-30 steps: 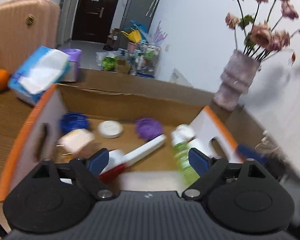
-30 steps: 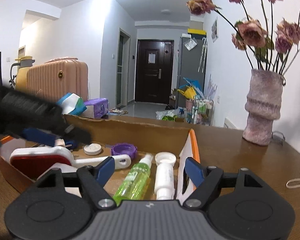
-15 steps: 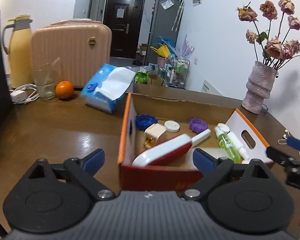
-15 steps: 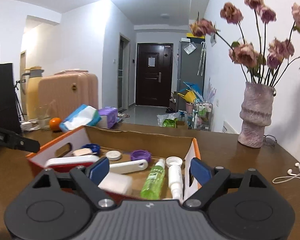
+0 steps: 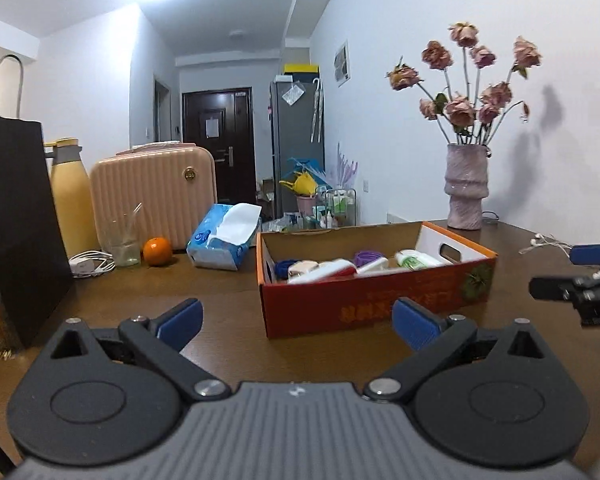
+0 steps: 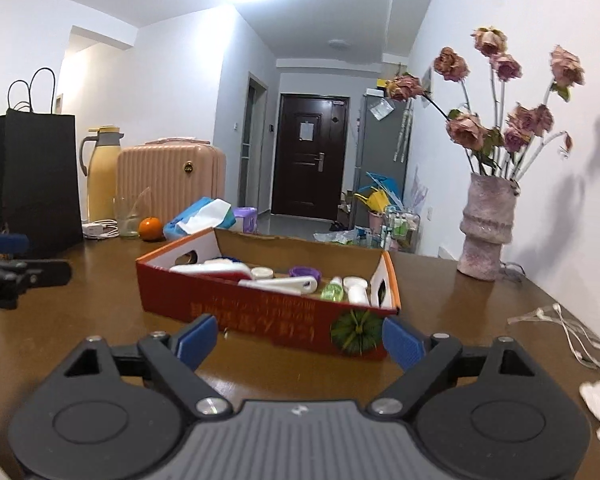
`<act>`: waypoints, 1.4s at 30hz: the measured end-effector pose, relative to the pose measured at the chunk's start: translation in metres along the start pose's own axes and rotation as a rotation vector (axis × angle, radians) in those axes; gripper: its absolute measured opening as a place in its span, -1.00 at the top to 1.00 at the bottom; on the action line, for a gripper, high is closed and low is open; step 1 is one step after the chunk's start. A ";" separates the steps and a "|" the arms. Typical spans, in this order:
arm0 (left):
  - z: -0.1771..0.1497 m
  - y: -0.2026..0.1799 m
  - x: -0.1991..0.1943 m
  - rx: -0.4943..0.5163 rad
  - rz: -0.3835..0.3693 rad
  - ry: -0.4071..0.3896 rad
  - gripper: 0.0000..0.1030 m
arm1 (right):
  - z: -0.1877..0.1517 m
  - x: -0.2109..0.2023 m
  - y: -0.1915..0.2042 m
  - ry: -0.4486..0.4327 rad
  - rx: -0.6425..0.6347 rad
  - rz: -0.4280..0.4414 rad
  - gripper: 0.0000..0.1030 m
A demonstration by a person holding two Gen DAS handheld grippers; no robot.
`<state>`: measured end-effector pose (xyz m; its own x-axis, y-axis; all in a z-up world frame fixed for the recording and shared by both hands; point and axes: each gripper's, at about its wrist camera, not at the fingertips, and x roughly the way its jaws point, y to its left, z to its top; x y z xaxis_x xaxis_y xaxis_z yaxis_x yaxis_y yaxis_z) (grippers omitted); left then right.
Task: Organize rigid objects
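An open red cardboard box (image 5: 376,304) stands on the brown table. It holds a red-and-white item (image 5: 324,270), a purple lid (image 5: 366,257), a green bottle (image 6: 332,291), a white bottle (image 6: 356,290) and a blue lid (image 5: 284,267). My left gripper (image 5: 298,318) is in front of the box's long side, apart from it. Its jaws are opening and nothing is between them. My right gripper (image 6: 300,339) faces the box's near right corner (image 6: 360,332), open and empty. Each gripper shows at the edge of the other's view.
A vase of dried roses (image 5: 466,188) and white earphones (image 6: 568,328) lie right of the box. At its left are a tissue pack (image 5: 224,236), an orange (image 5: 157,251), a glass (image 5: 125,240), a yellow jug (image 5: 70,200), a pink suitcase (image 5: 156,192) and a black bag (image 5: 16,220).
Both grippers have drawn back from over the box, which now stands whole and farther off in front of them. Both pairs of jaws stand wider apart than before.
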<state>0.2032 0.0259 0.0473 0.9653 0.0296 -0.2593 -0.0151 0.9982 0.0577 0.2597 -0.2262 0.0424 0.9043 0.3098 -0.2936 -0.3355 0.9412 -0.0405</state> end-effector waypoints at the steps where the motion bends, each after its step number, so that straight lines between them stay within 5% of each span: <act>1: -0.005 -0.003 -0.007 -0.002 -0.005 0.001 -1.00 | -0.008 -0.014 0.004 0.000 0.044 0.007 -0.74; 9: -0.042 -0.010 -0.050 -0.043 0.012 0.043 -1.00 | -0.052 -0.055 0.022 0.070 0.169 0.023 -0.75; 16: -0.047 -0.005 -0.070 -0.035 0.031 0.060 -1.00 | -0.079 -0.072 0.038 0.139 0.146 0.002 -0.75; 42: -0.045 -0.006 -0.075 -0.066 0.006 0.051 -1.00 | -0.071 -0.082 0.045 0.109 0.130 0.007 -0.75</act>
<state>0.1190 0.0200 0.0227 0.9506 0.0368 -0.3084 -0.0400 0.9992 -0.0040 0.1519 -0.2187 -0.0028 0.8659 0.3062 -0.3955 -0.2979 0.9509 0.0840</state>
